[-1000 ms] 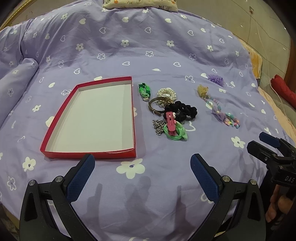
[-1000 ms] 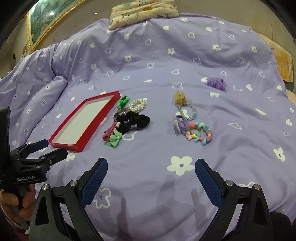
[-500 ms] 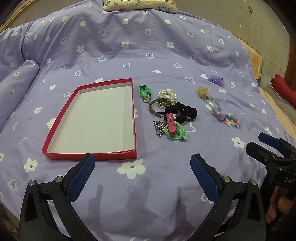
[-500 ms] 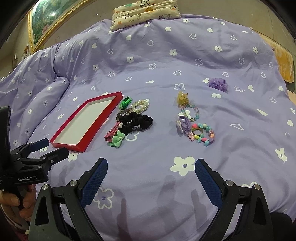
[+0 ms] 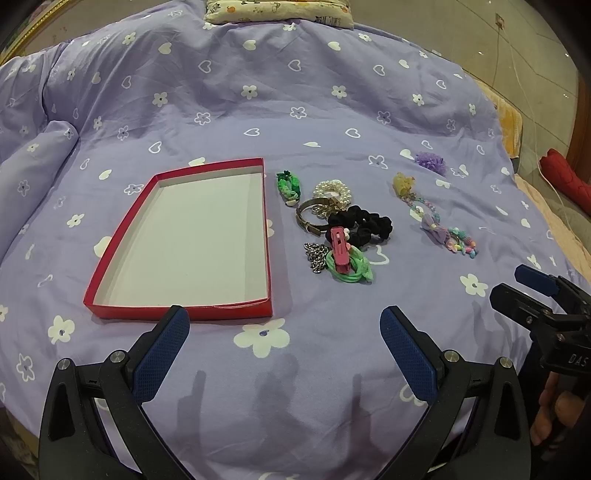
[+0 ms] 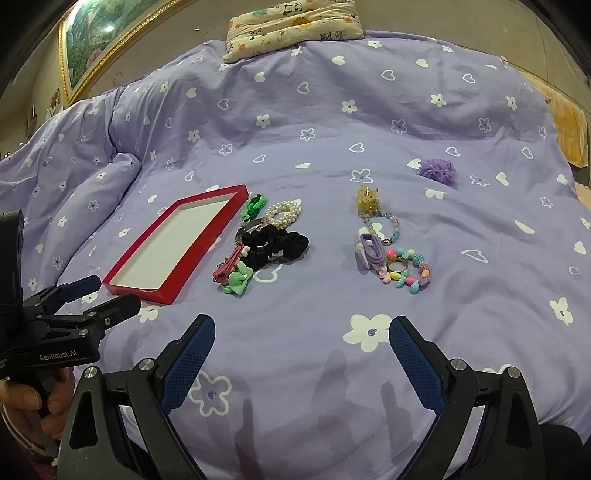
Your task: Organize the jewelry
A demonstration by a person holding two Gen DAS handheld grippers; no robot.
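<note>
Nearest to the cameras, the left hand-held gripper (image 5: 284, 332) hangs over the purple flowered bedspread (image 5: 258, 110) with its blue-padded fingers (image 5: 162, 347) spread wide and nothing between them. The right hand-held gripper (image 6: 301, 343) does likewise, jaws wide apart and holding nothing, above a white flower print.

Just beyond the left hand-held gripper lies a shallow red tray (image 5: 177, 312) with a white floor and nothing in it. Just beside its right edge sits a cluster of jewelry: a silver chain (image 5: 314, 254) touching a green hair tie (image 5: 356, 271), with a pink clip (image 5: 339, 249) lying across the tie. Behind these come a black scrunchie (image 5: 365, 223), a bronze-coloured bangle (image 5: 308, 218), a pearl bracelet (image 5: 332, 190) and a small green braided band (image 5: 290, 184), the last closest to the tray.

Well apart to the right lies a second group: a colourful bead bracelet (image 6: 408, 271), touching a lilac bow clip (image 6: 369, 247), then a pastel bead strand (image 6: 389, 227) ending in a yellow charm (image 6: 366, 199). Farther off on its own rests a purple ruffled flower (image 6: 437, 170).

At the far end of the bed lies a cartoon-patterned pillow (image 6: 291, 26), with a gold-framed picture (image 6: 96, 44) on the wall to the left.
</note>
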